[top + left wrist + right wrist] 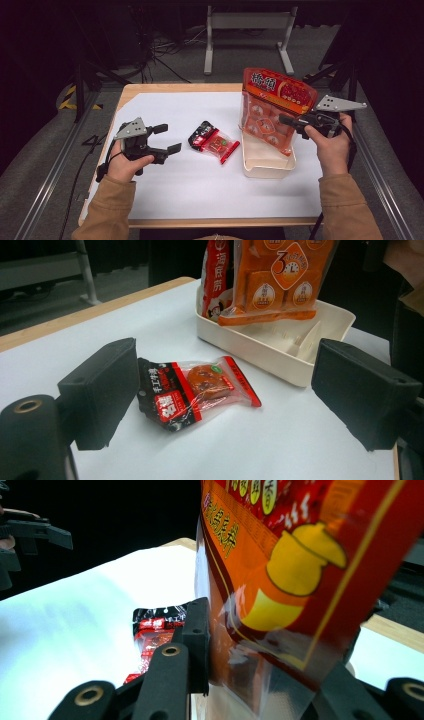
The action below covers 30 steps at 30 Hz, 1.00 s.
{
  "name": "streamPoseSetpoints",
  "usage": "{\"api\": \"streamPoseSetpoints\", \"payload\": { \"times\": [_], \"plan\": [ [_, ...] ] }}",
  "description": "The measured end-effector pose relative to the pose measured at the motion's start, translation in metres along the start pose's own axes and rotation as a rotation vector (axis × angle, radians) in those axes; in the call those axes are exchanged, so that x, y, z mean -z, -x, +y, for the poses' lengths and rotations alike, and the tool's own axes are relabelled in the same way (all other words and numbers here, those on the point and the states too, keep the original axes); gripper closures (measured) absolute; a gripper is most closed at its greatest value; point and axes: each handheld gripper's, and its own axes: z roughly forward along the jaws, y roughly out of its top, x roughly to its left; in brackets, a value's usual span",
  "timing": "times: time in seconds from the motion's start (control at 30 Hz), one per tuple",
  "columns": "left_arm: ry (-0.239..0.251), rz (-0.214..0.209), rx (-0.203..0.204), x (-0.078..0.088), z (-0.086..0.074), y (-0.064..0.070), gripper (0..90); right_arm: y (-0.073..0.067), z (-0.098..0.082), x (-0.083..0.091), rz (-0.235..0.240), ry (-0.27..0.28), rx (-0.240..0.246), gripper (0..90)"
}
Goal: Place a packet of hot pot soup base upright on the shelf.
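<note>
Orange snack bag (274, 107) is held upright over the far end of the cream tray (267, 167) at the right of the bench (165, 185), its lower edge already inside the tray. It is clamped by the right gripper (287, 120), whose fingers (197, 640) are closed on the bag's side about halfway up, as is seen in the right gripper view. The bag is judged light, floppy and slick, with loose packets inside that could shift; a hold near the stiffer printed top seam would probably steady it better. Left of the tray a small red and black packet (212, 142) lies flat on the bench. Farther left, the left gripper (167, 139) is held with its fingers wide apart and empty, aimed at that packet.
</note>
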Motion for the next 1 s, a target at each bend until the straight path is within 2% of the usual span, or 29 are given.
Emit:
{"api": "streamPoseSetpoints", "payload": {
  "times": [0.3,0.53,0.8,1.0],
  "plan": [
    [-0.030,0.002,0.008,-0.007,-0.005,-0.004,11.8,-0.004,-0.010,-0.004,-0.042,-0.033,0.002,70.5],
    [-0.038,0.004,0.013,-0.009,-0.007,-0.003,11.8,-0.006,-0.016,-0.005,-0.075,-0.038,0.000,70.4],
    [-0.042,0.007,0.000,-0.011,-0.007,-0.003,11.8,-0.008,-0.022,-0.006,-0.085,-0.047,0.001,70.4],
    [-0.046,-0.001,0.017,-0.013,-0.008,-0.002,11.8,-0.007,-0.033,-0.012,-0.079,-0.070,-0.004,70.3]
  ]
}}
